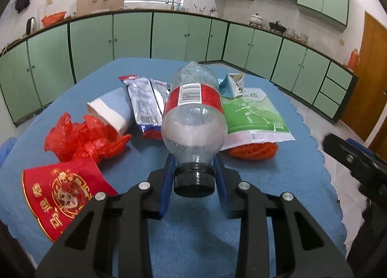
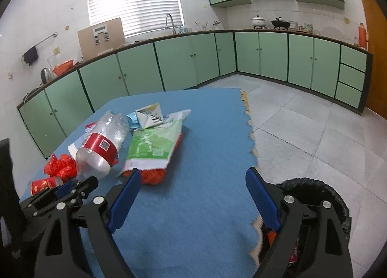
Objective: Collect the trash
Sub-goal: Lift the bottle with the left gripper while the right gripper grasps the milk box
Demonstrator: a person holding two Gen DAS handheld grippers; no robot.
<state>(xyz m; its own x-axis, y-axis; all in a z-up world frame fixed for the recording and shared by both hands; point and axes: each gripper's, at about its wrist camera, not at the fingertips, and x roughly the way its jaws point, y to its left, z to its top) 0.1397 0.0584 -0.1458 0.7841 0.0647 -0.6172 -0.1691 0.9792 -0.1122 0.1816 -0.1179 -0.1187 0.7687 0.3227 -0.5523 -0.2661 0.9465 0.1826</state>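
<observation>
A clear plastic bottle (image 1: 193, 118) with a red label and black cap points its cap at the left wrist camera. My left gripper (image 1: 194, 176) is shut on its neck and cap, one blue pad on each side. From the right wrist view the bottle (image 2: 101, 147) slants up and away from the left gripper (image 2: 72, 187). My right gripper (image 2: 193, 172) stands open over the blue tablecloth (image 2: 205, 133) with nothing between its fingers. Left on the cloth are a red plastic bag (image 1: 82, 137), a red paper cup (image 1: 60, 193), a white-rimmed cup (image 1: 111, 111), a silver wrapper (image 1: 145, 106), a green snack bag (image 1: 251, 113) and a carton (image 1: 235, 84).
An orange mesh piece (image 1: 254, 151) lies under the green bag. A bin lined with a black bag (image 2: 314, 188) stands on the floor at the table's right edge, just beyond my right gripper. Green kitchen cabinets (image 2: 266, 53) run along the far walls.
</observation>
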